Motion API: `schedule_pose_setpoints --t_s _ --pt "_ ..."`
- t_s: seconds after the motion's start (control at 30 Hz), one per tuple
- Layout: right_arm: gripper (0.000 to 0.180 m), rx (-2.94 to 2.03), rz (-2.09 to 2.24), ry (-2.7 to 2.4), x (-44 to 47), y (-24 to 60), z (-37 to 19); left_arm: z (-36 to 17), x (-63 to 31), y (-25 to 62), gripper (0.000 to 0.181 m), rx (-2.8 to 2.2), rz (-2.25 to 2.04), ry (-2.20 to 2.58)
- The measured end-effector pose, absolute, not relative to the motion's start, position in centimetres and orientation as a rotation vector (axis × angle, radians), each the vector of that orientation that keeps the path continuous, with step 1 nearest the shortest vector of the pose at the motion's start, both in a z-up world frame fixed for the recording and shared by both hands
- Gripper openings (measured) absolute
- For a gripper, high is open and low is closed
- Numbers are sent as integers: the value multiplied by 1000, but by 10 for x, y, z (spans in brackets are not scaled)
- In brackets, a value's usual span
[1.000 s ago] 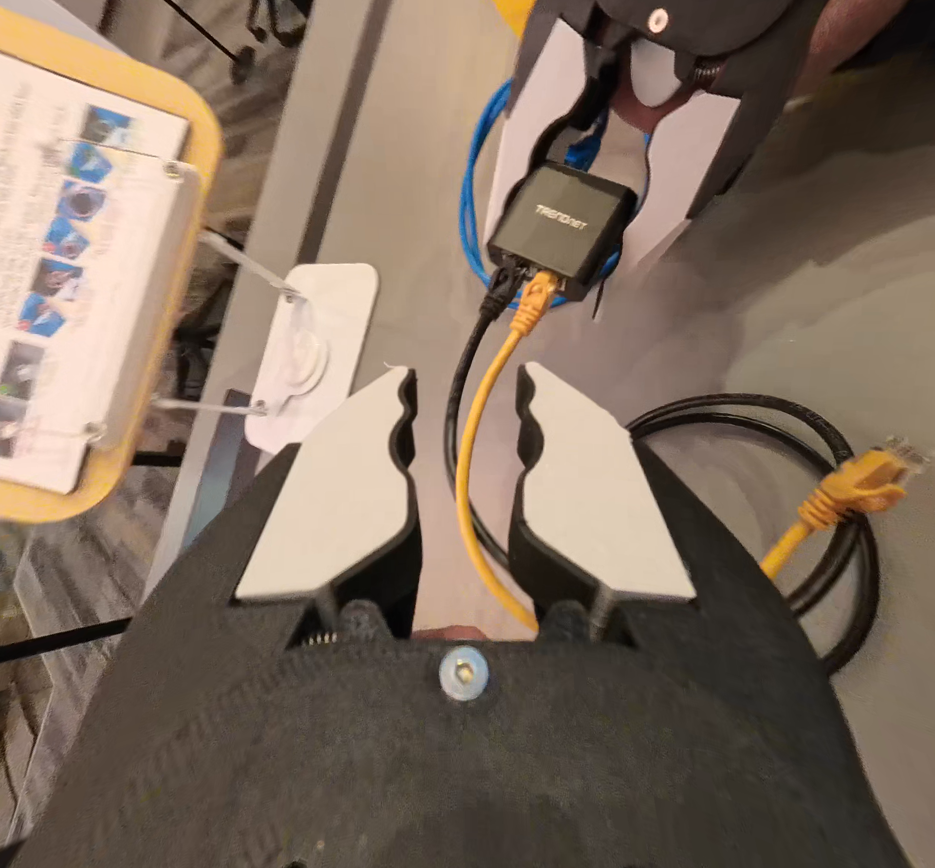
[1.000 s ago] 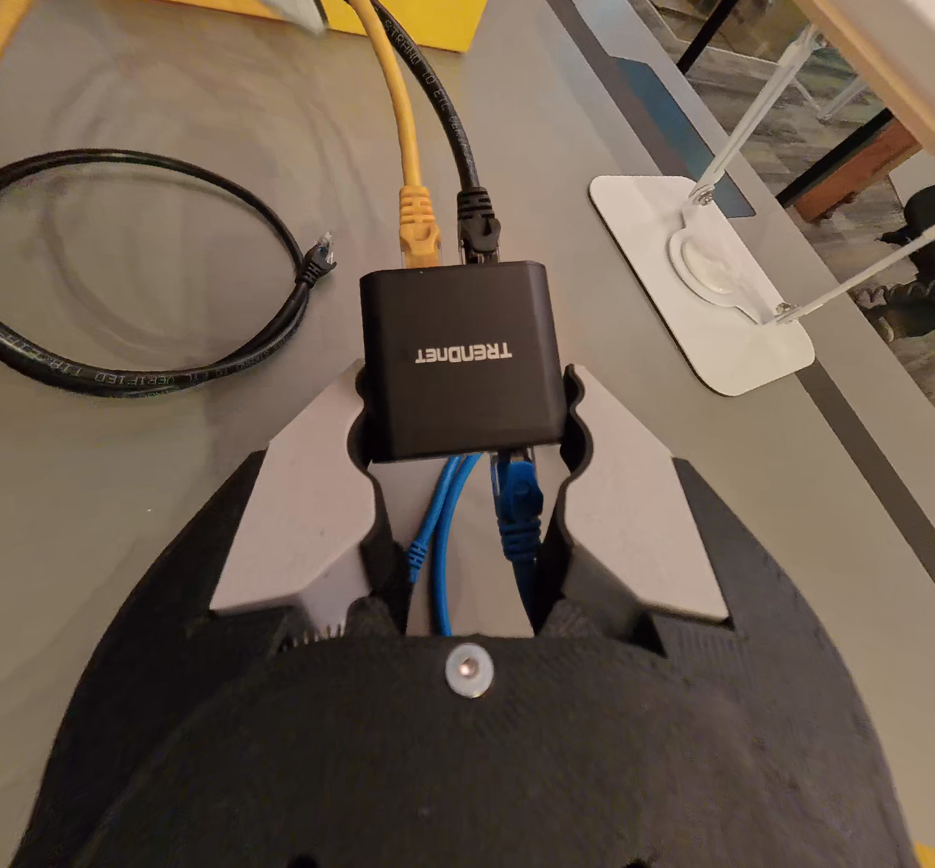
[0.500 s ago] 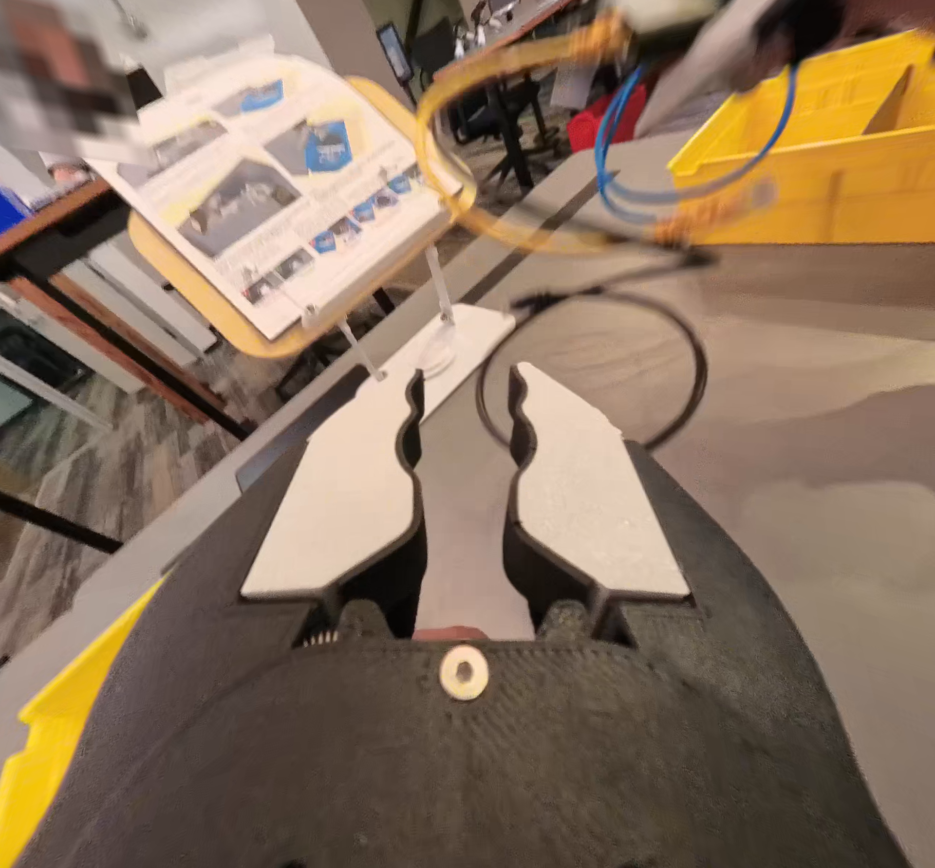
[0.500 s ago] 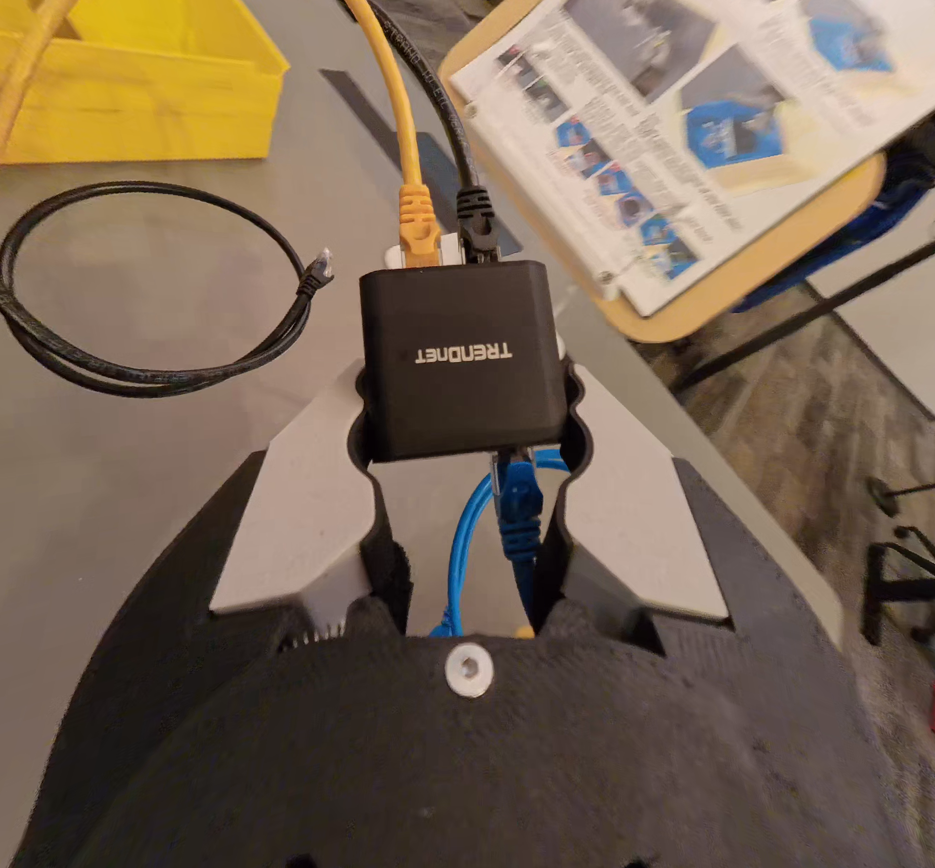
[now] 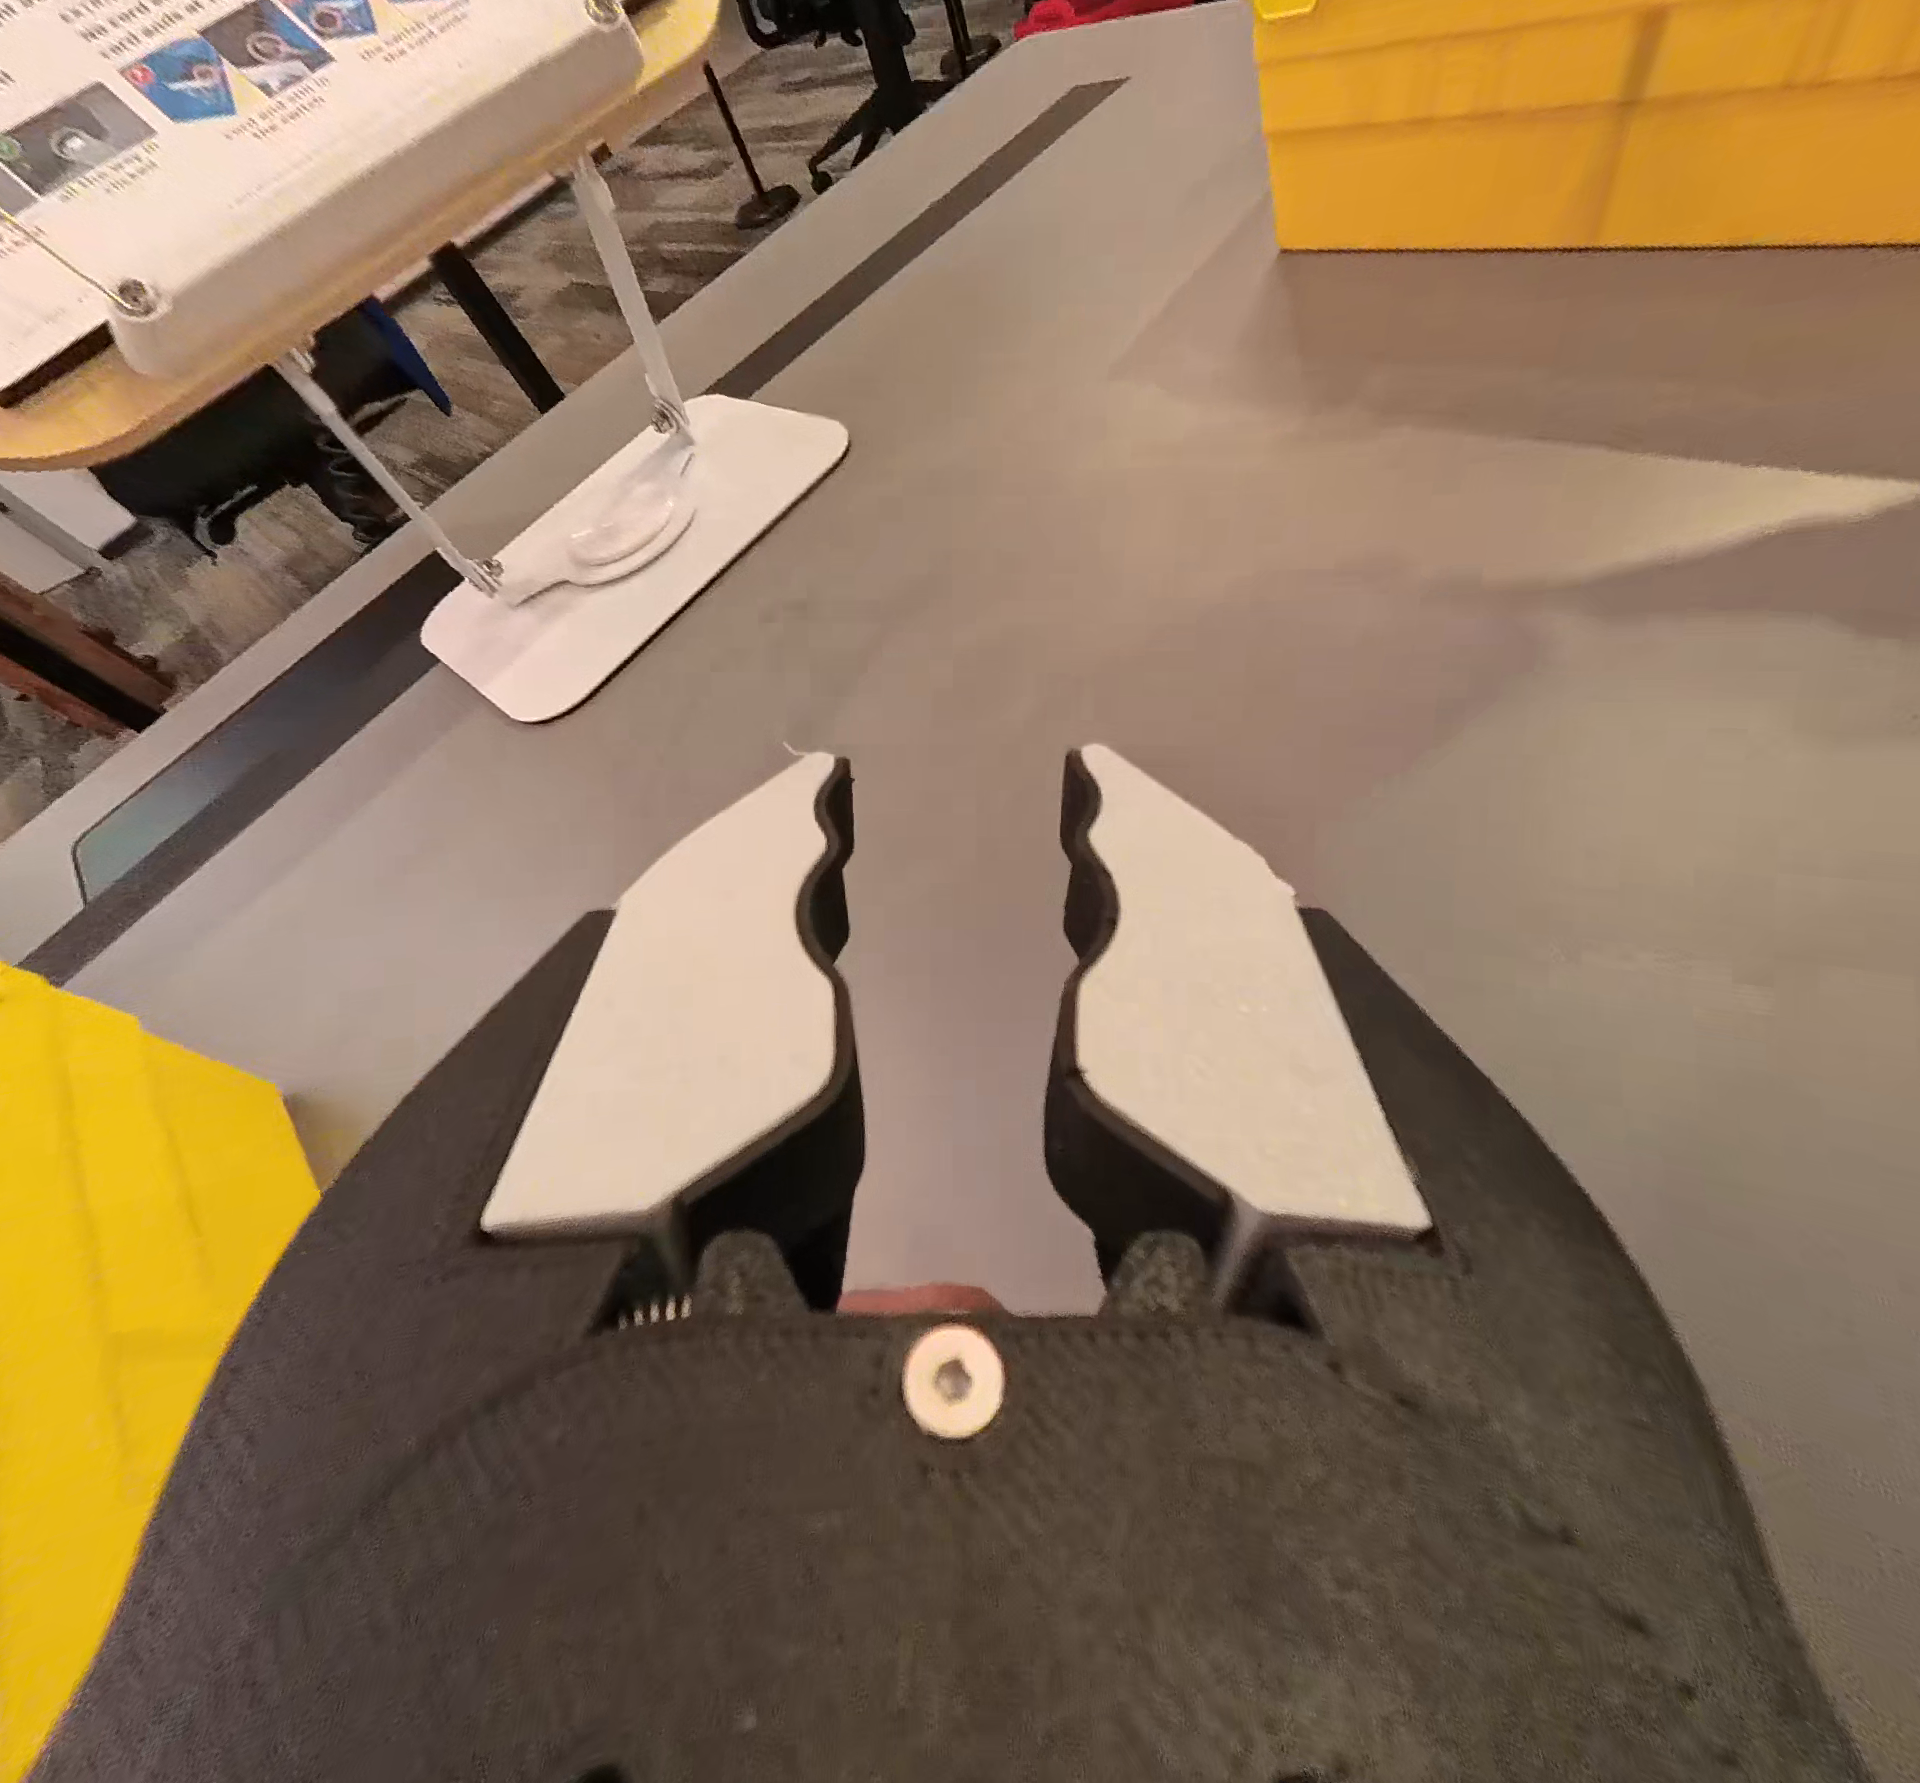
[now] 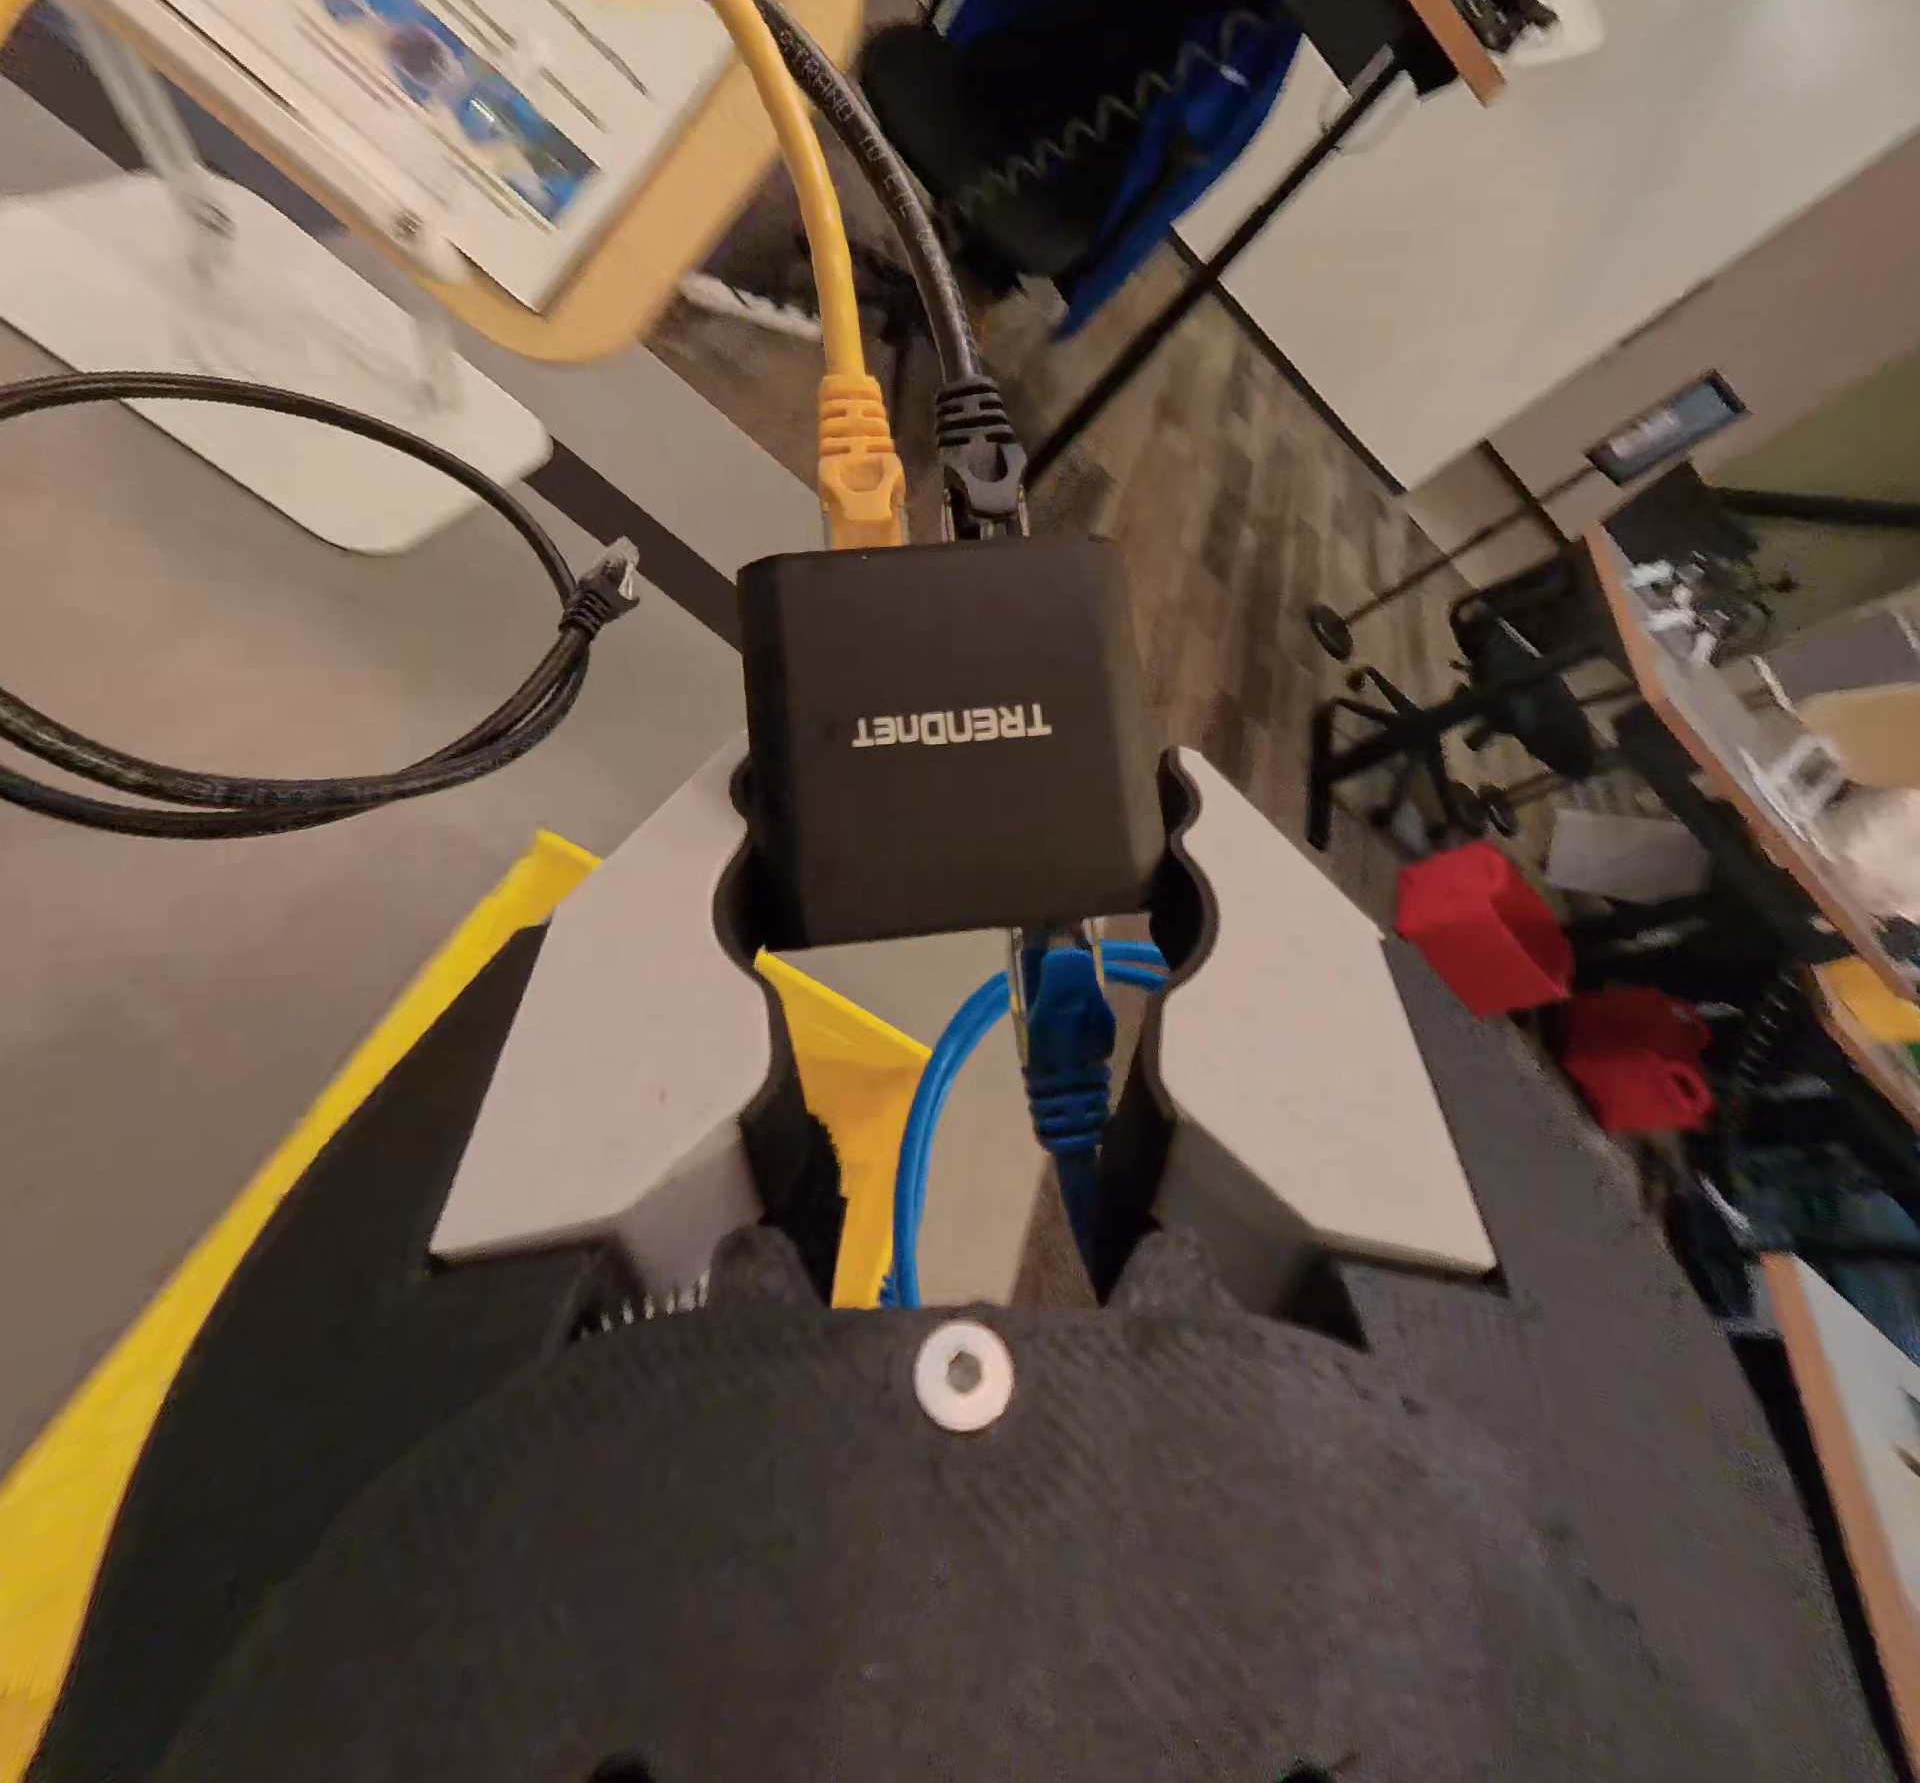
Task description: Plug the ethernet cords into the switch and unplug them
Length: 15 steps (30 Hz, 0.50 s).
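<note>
R gripper (image 6: 961, 829) is clamped on the black switch (image 6: 940, 746), one finger on each side of the casing, and has lifted it clear of the grey table (image 6: 260, 653). 1 s ago the switch sat low over the tabletop; now floor and office clutter show past it, so it's up and swung toward the table's far edge. The yellow cord (image 6: 810, 206) and black cord (image 6: 925, 227) are still seated side by side in its far face. A blue cord (image 6: 1060, 1037) stays plugged into the near face, looping back between the fingers. The black cord's free plug (image 6: 608, 580) rests on the table to the left, in a loose coil.

L gripper (image 5: 956, 777) has its fingers apart w/ nothing between them. 1 s ago it straddled the yellow and black cords near the switch; now it looks across bare table (image 5: 1247, 590) toward the white document stand (image 5: 644, 538) and a yellow bin (image 5: 1558, 71), no cords in view.

Judgement: plug-in half looks done, unplugging not started. W/ the switch carried off and L backed away, L likely must re-approach to pull a plug.
</note>
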State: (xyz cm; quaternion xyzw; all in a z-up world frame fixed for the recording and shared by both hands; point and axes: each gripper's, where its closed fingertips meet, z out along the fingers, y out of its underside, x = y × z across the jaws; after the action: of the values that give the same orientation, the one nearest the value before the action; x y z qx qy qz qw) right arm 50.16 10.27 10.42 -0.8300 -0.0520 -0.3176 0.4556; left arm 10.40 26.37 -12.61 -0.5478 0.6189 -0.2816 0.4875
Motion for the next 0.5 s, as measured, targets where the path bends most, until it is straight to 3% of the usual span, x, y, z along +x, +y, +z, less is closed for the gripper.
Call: schedule_pose_setpoints --t_s 0.03,0.33,0.5 --pt "73 -2059 -839 -124 513 94 106 -129 104 263 39 -1334 -679 1515" --pt "73 -2278 -1368 -474 576 58 90 -141 107 259 40 -1335 -648 1555" --pt "72 -2408 -1490 -833 581 67 45 -146 108 259 41 -1341 -644 1560"
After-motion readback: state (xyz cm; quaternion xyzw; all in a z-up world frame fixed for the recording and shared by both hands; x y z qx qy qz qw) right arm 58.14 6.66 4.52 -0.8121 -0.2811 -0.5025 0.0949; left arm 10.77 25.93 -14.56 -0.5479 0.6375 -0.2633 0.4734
